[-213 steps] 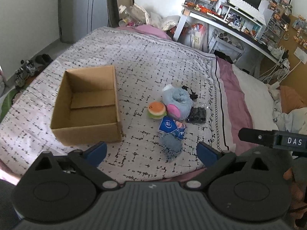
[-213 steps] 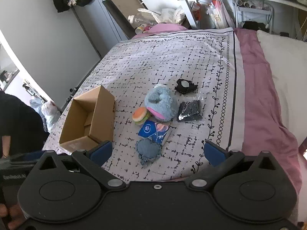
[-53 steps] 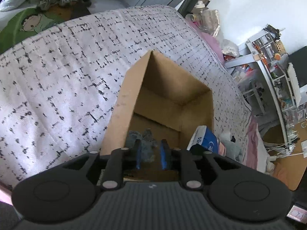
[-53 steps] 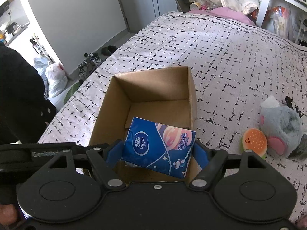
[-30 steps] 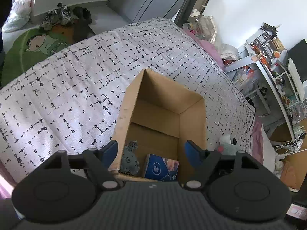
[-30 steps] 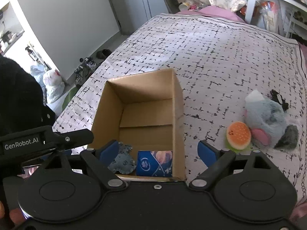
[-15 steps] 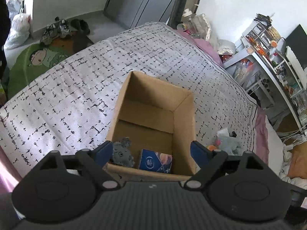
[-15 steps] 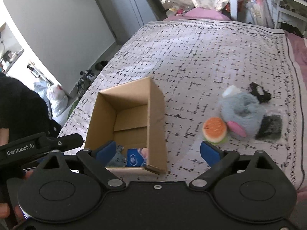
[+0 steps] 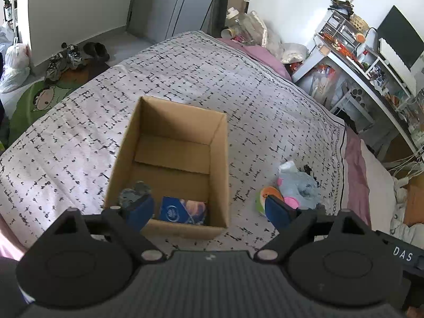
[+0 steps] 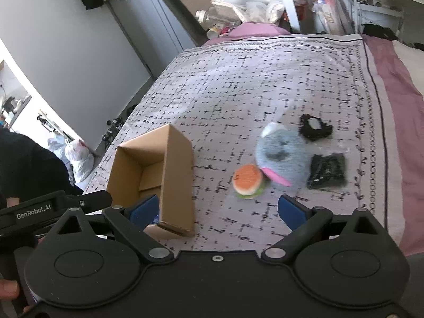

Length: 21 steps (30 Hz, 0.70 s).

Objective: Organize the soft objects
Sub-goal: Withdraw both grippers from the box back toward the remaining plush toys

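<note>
An open cardboard box (image 9: 220,159) sits on the bed; it also shows in the right wrist view (image 10: 177,175). Inside it lie a grey-blue fabric piece (image 9: 133,194) and a blue tissue pack (image 9: 182,210). On the bedspread to its right lie a burger plush (image 10: 247,181), a grey-blue plush (image 10: 282,155), a black packet (image 10: 327,171) and a black scrunchie (image 10: 315,127). My left gripper (image 9: 209,209) is open and empty above the box's near edge. My right gripper (image 10: 217,208) is open and empty, above the bed between box and burger plush.
The patterned bedspread (image 9: 251,100) covers the bed, with a pink sheet (image 10: 402,100) along the right. A cluttered white desk (image 9: 371,63) stands behind. Shoes (image 9: 76,53) and a green mat (image 9: 39,98) lie on the floor at left.
Both grippers have let go of the fabric piece and tissue pack into the box, opened, and pulled back and to the right. The right view now faces the plush toys.
</note>
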Motion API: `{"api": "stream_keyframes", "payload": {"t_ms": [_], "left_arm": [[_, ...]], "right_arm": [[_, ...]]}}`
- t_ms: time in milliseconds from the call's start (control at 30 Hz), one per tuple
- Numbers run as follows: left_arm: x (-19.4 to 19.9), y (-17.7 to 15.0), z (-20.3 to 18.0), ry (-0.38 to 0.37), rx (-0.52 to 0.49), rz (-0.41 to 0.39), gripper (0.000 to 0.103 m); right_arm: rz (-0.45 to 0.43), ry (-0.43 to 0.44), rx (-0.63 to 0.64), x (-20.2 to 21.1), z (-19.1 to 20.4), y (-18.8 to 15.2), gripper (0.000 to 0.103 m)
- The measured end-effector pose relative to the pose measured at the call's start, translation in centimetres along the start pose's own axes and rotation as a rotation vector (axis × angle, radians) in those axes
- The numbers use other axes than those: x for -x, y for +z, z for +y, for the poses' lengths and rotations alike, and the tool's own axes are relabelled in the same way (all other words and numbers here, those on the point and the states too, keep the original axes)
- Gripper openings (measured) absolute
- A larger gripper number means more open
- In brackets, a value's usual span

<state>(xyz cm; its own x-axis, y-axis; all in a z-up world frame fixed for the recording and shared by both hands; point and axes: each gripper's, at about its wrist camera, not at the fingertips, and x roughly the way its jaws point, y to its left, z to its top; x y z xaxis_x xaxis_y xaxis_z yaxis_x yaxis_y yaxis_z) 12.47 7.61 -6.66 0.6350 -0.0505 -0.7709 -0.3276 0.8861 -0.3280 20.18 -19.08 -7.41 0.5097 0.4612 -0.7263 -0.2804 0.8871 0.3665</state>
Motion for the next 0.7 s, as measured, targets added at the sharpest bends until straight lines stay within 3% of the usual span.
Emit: {"api": "stream_keyframes", "payload": {"t_ms": [700], "left_arm": [[-1.1,-2.1,-8.3,0.039,-0.053,-0.009,0.092]], "right_arm": [[-0.054,0.042,-0.083,2.3,-9.0,0.5,0.096]]}}
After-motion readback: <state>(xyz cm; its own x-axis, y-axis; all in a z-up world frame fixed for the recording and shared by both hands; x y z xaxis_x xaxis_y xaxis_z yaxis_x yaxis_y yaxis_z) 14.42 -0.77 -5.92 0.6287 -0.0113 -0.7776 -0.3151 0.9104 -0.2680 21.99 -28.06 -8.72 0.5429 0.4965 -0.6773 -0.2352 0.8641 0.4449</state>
